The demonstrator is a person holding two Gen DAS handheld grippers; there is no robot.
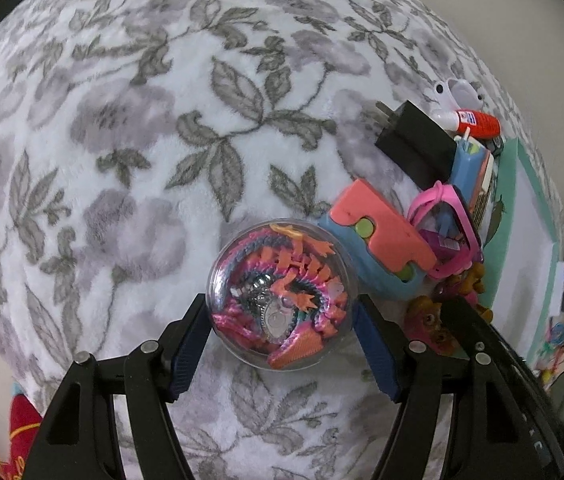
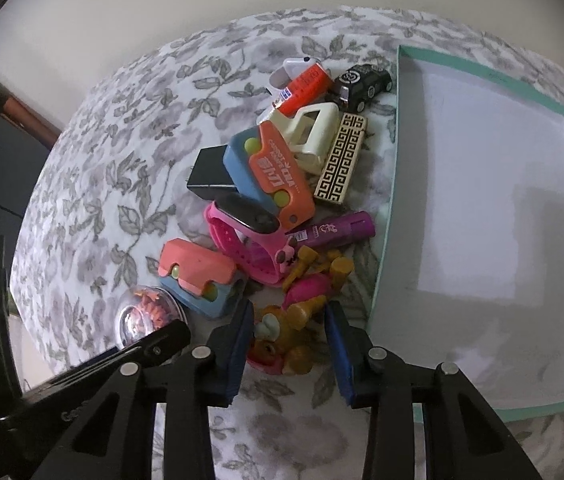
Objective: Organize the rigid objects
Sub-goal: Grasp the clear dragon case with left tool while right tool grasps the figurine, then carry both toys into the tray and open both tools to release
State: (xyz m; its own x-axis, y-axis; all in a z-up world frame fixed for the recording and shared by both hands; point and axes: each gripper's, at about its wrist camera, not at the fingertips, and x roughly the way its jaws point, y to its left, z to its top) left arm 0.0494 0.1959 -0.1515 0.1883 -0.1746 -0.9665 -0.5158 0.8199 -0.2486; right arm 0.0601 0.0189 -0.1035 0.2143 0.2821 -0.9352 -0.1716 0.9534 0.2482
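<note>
Toward the left of the floral blanket [image 1: 121, 120], well in from its edges: a clear ball [image 1: 282, 292] stuffed with a pink and orange toy, pinched on both sides by the blue pads of the left gripper [image 1: 282, 300], jaws held fairly wide around it. Touching the blanket or just lifted off it: cannot tell.

Just right of the ball, the start of a tight pile: a coral-and-blue block [image 2: 197, 280] lying flat, with a pink watch [image 2: 241, 236] looped behind it. Farther back, a black charger [image 2: 209, 174] partly under a second, larger orange-and-blue block [image 2: 269, 176].

At the near end of the pile, an orange-brown toy figure [image 2: 282, 344] lying between the pads of the right gripper [image 2: 290, 306], jaws drawn in and gripping it from left and right. Beside it, a pink and yellow toy [image 2: 314, 280] and a purple tube [image 2: 338, 230].

Toward the far edge of the blanket: an orange glue bottle [image 2: 302, 88] across a white case [image 2: 292, 68], a cream plastic piece [image 2: 314, 136], a black bar with a gold key pattern [image 2: 342, 160] and a black toy car [image 2: 362, 80].

At the right edge of the blanket, close against the pile: a teal box [image 2: 386, 220] with a white floor, open side up.
</note>
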